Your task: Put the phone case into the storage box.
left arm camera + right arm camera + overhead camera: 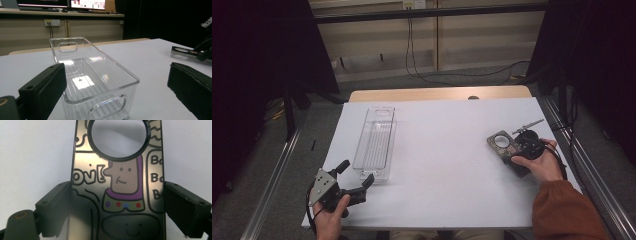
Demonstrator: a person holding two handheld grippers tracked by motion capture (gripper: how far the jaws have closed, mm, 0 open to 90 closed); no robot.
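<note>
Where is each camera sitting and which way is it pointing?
High view: above the person's side, looking forward and down on the white table; both hands, left gripper and right gripper show.
Left gripper view: rides the left gripper, looking along its open jaws at the clear bin.
Right gripper view: rides the right gripper, looking down on the phone case between its jaws.
Shared: high and left gripper views both show the clear bin and phone case.

Open white tabletop [447, 150] between clear bin [376, 142] and phone case [507, 150].
</note>
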